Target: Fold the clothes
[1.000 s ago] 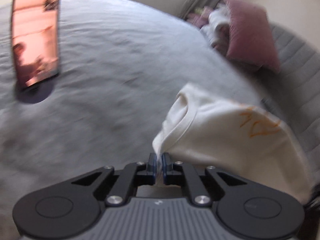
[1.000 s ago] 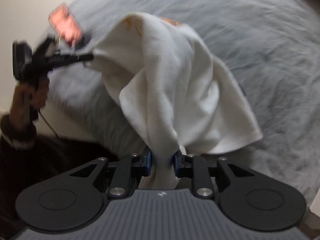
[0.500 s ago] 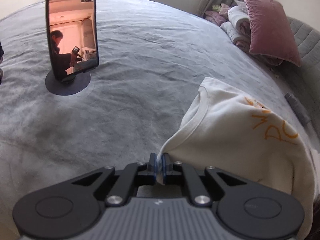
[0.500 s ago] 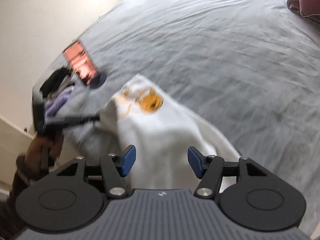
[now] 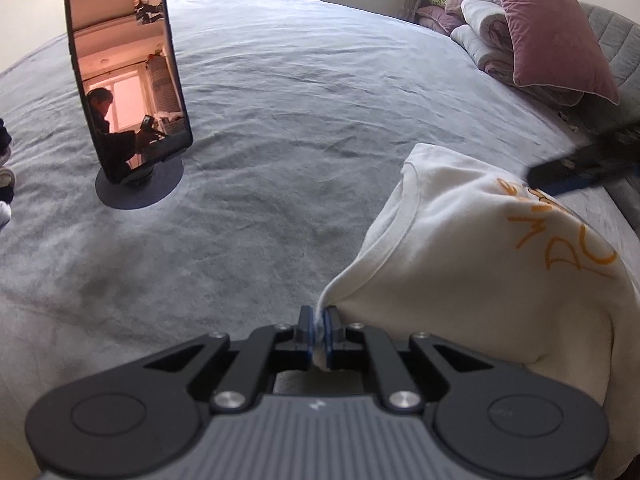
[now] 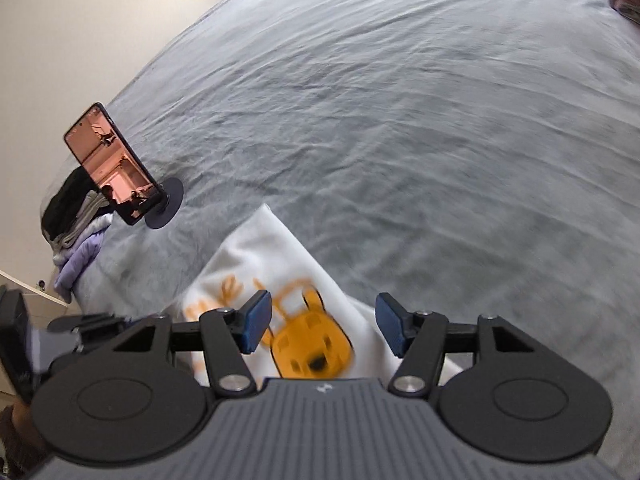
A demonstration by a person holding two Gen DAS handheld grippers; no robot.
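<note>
Lying half-lifted on the grey bed (image 6: 440,120), the white T-shirt (image 6: 280,280) stretches away from the left tongs (image 5: 319,330), clamped on its edge; right tongs (image 6: 322,330) hang spread wide directly above its print, nearer the free side.

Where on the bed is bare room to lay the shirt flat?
The wide grey bedspread between the phone stand and the pink pillow is bare. It is crowded at the clothes pile behind the phone; the white shirt hangs from the left claw.
</note>
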